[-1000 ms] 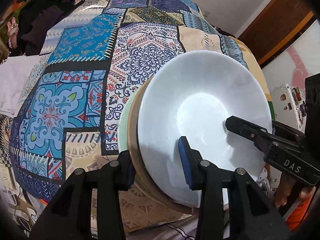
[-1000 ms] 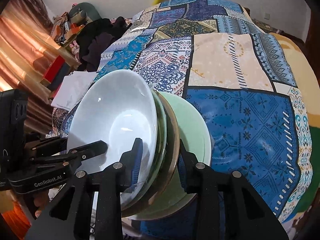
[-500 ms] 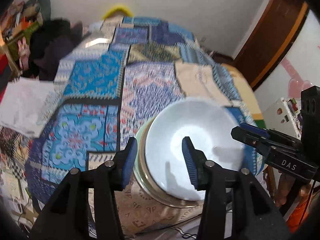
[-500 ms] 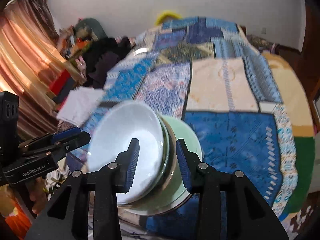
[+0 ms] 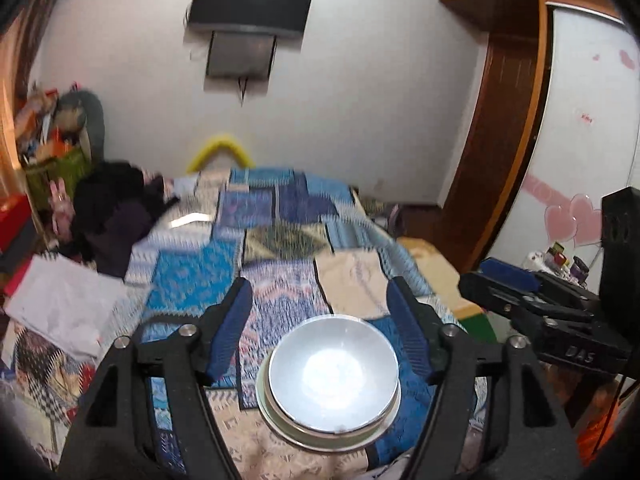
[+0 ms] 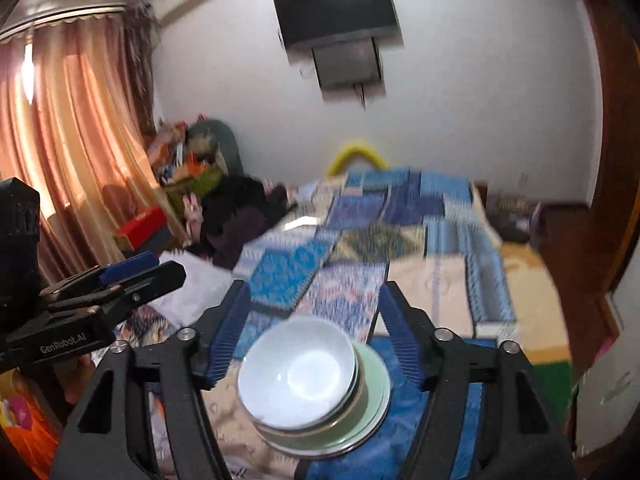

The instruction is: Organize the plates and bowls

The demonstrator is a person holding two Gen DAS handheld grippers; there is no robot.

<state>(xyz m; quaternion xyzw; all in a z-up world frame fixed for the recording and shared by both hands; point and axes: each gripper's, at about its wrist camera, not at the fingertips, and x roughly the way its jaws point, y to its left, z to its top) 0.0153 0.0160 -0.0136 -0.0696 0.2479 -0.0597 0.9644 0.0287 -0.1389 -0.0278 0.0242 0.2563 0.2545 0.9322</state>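
Observation:
A white bowl (image 5: 334,376) (image 6: 298,372) tops a stack of dishes on the patchwork bedspread (image 5: 192,280) (image 6: 424,280), near its front edge. Under it lie a brown-rimmed dish (image 6: 360,394) and a pale green plate (image 6: 378,388). My left gripper (image 5: 320,320) hangs well above the stack, its jaws opening with nothing between the pads. My right gripper (image 6: 314,316) is likewise raised over the stack, jaws opening and empty. Each gripper shows in the other's view: the right gripper (image 5: 532,296) at the right edge, the left gripper (image 6: 120,280) at the left edge.
Dark clothes (image 5: 116,216) and white paper sheets (image 5: 60,304) lie on the bed's left side. A wall-mounted screen (image 5: 250,4), a curtain (image 6: 68,140), a wooden door frame (image 5: 496,140) and a small cluttered table (image 5: 560,260) surround the bed.
Both grippers let go of the stack's rim, opened wider, rose and tilted up toward the far wall. The stack now looks small and stays on the bed.

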